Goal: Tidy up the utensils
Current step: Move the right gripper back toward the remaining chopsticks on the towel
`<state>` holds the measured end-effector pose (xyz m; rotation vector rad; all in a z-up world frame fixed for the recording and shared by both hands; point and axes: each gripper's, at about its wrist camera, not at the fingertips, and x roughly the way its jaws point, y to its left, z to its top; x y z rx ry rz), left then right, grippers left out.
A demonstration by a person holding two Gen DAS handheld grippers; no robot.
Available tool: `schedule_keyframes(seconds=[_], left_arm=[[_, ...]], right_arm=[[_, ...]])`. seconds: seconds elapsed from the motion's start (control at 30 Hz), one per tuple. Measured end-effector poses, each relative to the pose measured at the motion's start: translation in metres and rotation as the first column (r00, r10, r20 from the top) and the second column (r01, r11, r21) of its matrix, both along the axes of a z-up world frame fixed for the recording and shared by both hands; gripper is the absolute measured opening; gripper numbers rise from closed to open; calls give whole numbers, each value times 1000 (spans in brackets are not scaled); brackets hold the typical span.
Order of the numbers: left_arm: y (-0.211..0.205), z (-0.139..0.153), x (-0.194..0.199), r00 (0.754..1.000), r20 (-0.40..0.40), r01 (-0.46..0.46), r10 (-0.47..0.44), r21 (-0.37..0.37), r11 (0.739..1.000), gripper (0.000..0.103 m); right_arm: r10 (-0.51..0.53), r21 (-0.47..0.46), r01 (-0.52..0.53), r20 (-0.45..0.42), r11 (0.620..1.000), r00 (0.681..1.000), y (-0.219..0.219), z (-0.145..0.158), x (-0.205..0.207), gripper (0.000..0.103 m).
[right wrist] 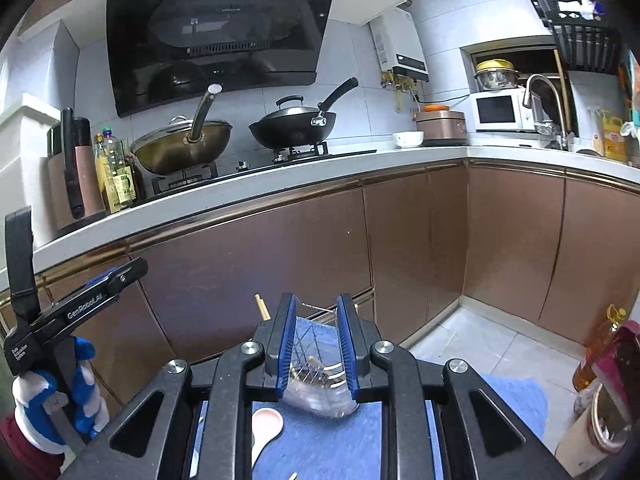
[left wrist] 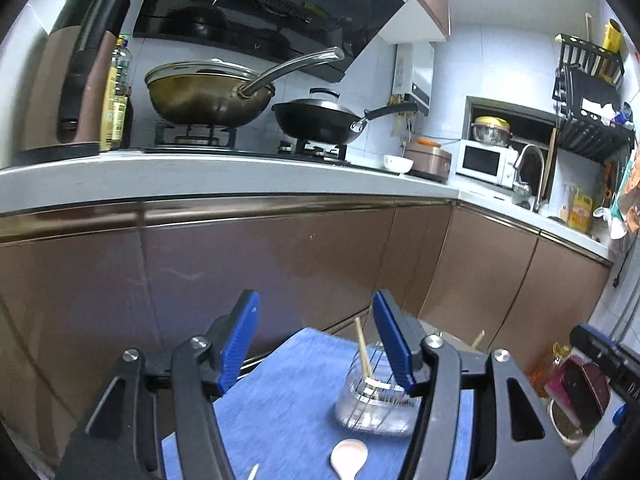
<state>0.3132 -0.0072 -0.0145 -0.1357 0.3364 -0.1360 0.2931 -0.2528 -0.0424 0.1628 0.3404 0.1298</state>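
Spoon (right wrist: 266, 426), pale pink, is lying nearest on the blue cloth (left wrist: 280, 392), by its near edge. Left gripper (left wrist: 316, 344) is hovering above the cloth, jaws spread wide, nothing between them. Right gripper (right wrist: 316, 344) is hanging with jaws parted only narrowly, pinching nothing. Clear glass holder (left wrist: 374, 404) is standing toward the cloth's far edge, one chopstick (left wrist: 362, 350) leaning upright inside it. Beyond, brown cabinets are running under a white counter (left wrist: 240, 172) carrying two woks (left wrist: 208, 100).
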Motion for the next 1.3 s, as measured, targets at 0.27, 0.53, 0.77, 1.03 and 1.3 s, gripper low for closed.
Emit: schedule_keyframes(seconds=[0.27, 0.53, 0.77, 1.03, 1.3], left_arm=[[24, 9, -45, 999, -42, 14, -13, 35, 999, 57], [34, 4, -76, 993, -112, 50, -42, 67, 997, 57], [35, -3, -100, 981, -175, 101, -85, 88, 991, 57], [33, -11, -115, 967, -225, 143, -120, 89, 986, 57], [30, -20, -120, 948, -273, 190, -161, 82, 978, 57]], right_arm=[[-11, 27, 11, 4, 1000, 1000, 8, 15, -44, 22], [-8, 44, 7, 10, 999, 1000, 20, 23, -74, 23], [-3, 55, 2, 12, 999, 1000, 29, 27, -98, 24], [-8, 67, 7, 17, 998, 1000, 30, 27, -121, 25], [-18, 78, 18, -5, 997, 1000, 29, 25, -127, 25]])
